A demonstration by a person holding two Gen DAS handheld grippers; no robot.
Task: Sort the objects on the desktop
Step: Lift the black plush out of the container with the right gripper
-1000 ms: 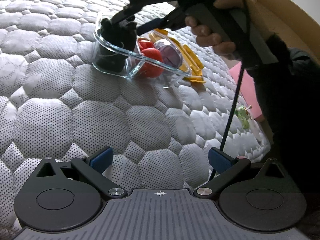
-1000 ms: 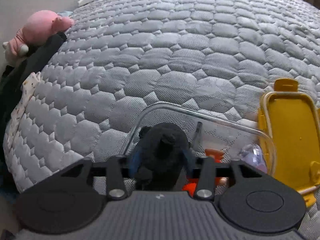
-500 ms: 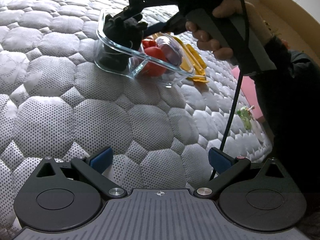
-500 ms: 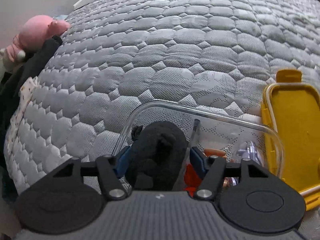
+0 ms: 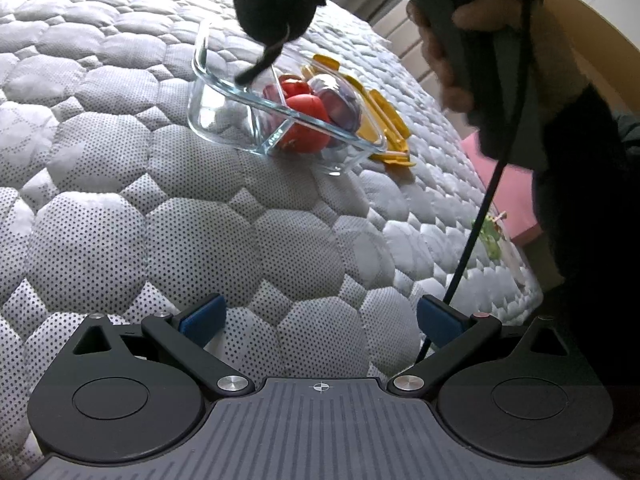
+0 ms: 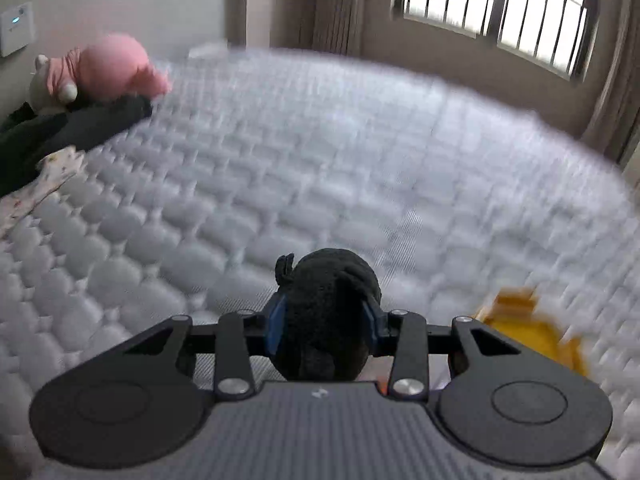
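Observation:
My right gripper (image 6: 324,320) holds a black plush toy (image 6: 328,280) between its blue pads, and its jaws are closing on the toy's sides. In the left wrist view the toy (image 5: 276,0) hangs above the glass container (image 5: 224,120), with a dark cord dangling toward the rim. The container's left compartment shows nothing inside. Its right compartment holds red items (image 5: 304,120) and a purple one (image 5: 340,100). The yellow lid (image 5: 384,120) lies just behind the container. My left gripper (image 5: 320,316) is open over the quilted mattress (image 5: 200,220), with nothing between its fingers.
A pink plush toy (image 6: 116,68) and dark clothing (image 6: 60,132) lie at the mattress's far left edge. A pink object (image 5: 504,184) and a small green item (image 5: 490,236) sit past the right edge. A person's hand (image 5: 460,60) grips the right tool. Windows (image 6: 500,12) are behind.
The right gripper has narrowed on the black plush toy and lifted it up out of the glass container's left compartment. The left gripper has stayed still.

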